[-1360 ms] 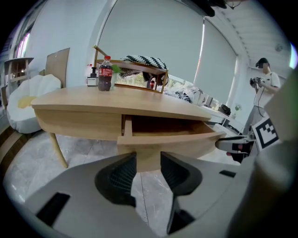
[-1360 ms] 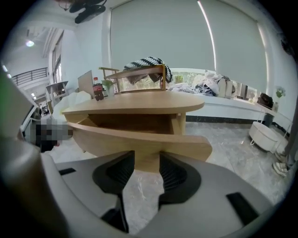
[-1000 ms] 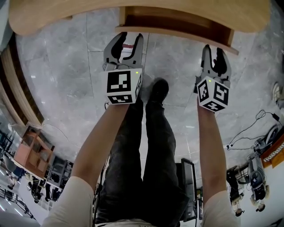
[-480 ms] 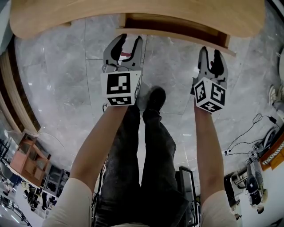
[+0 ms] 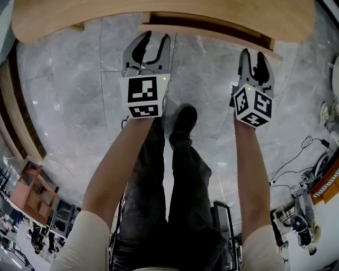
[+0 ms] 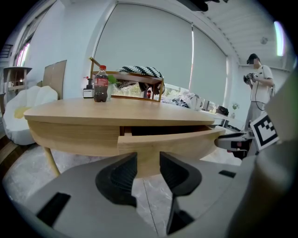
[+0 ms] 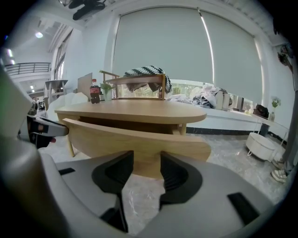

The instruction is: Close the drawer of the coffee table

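Drawer of the coffee table, a long curved light-wood front [image 5: 212, 36], stands pulled out from under the oval light-wood surface [image 5: 159, 13], with a dark gap showing behind it. Both tongs point at that front from the person's side, low over the grey marble floor [image 5: 69, 106]. The left tongs [image 5: 155, 39] face the drawer's left end. In the left gripper view that end of the front lies just beyond the two black ribbed pads [image 6: 118, 179], and in the head view the tips lie right at its edge; whether they touch it cannot be told. Its jaws are closing, yet a clear gap shows between the pads and nothing sits in it. The right tongs [image 5: 253, 55] face the drawer's right part, the front just ahead of the tips and its rounded end further right. Its jaws stand apart with nothing between them. The two tongs are side by side, well apart, and the drawer front spans across both. On the surface beyond the drawer, up and left of the left tongs, a dark cola bottle with a red label [image 6: 100, 84] stands upright.
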A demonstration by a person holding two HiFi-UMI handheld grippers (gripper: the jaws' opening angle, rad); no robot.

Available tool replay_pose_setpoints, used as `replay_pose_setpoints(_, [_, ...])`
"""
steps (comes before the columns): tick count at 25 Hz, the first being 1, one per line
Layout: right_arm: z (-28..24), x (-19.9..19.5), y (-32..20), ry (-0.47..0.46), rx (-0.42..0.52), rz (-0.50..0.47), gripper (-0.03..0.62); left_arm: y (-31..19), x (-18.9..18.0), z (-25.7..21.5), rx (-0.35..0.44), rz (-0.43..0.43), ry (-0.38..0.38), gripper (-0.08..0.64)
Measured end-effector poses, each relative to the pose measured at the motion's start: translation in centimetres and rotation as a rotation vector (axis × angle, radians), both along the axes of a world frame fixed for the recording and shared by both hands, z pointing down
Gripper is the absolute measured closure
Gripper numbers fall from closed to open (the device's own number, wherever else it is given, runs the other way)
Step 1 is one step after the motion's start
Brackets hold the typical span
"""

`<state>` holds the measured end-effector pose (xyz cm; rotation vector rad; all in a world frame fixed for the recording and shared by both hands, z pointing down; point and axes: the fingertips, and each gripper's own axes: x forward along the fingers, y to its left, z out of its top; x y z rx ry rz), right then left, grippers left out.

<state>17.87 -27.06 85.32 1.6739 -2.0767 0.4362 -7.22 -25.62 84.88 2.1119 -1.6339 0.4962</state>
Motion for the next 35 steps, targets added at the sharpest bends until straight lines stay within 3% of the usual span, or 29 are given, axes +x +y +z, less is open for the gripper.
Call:
replay_pose_setpoints(30, [-0.4,-0.8,-4.7,-0.032,0.063,-0.01,0.362,-4.6,-0.3,-0.2,0.055,0.004,-0.035,0.391])
replay_pose_setpoints(35, [0.1,-0.9,-5.6,-0.039,0.08,-0.005,0.356,-5.4,-0.1,0.3,0.077,0.017,-0.03,0.365])
